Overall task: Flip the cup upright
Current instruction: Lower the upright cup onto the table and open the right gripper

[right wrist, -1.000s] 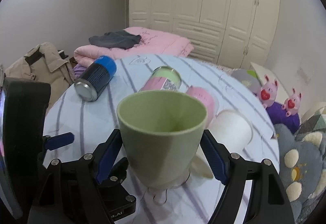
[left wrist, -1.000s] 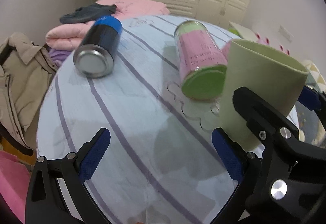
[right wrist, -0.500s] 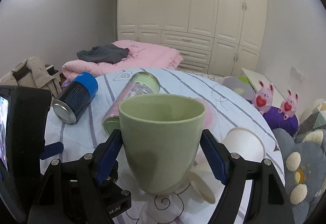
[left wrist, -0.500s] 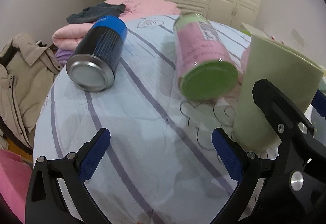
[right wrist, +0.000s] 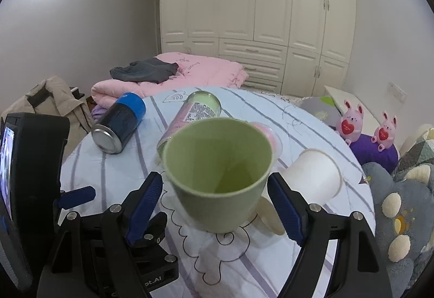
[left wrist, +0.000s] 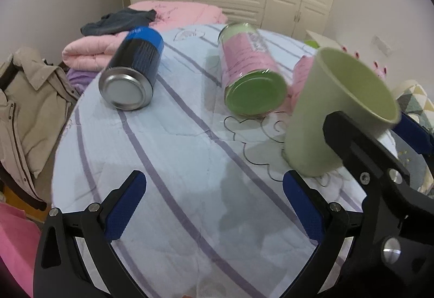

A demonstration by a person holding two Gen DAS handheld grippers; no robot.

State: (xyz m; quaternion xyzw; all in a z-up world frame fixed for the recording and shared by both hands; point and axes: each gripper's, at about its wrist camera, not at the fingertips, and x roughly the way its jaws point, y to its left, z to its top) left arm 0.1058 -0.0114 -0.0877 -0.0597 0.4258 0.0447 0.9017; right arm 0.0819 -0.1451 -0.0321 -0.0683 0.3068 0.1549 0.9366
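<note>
While both tools hang over the round table, this is the count and lay of things:

Cups: three. One green cup (right wrist: 217, 176), one white cup (right wrist: 314, 176) on its side, one pink cup (right wrist: 267, 132) mostly hidden behind the green one.
Cans: one, black and blue (left wrist: 133, 73), on its side, metal end toward the left tool.
Jars: one, pink label with green lid (left wrist: 249, 78), on its side, lid toward the left tool.
Stuffed rabbits: two (right wrist: 350, 124), far off to the right of the right tool.
Green cup, place: between the fingers of the right gripper (right wrist: 217, 205), base low on the striped cloth (left wrist: 190, 167); whether it fully rests there I cannot tell.
Green cup, direction: mouth up, long axis near vertical, rim tipped a little toward the right tool's camera.
Right gripper, state: blue pads (right wrist: 284, 205) stand just beside the cup's wall on both sides; whether they press it or stand slightly clear I cannot tell.
Left gripper (left wrist: 214, 205), state: fingers spread wide, nothing between them, cup ahead and to its right.
</note>
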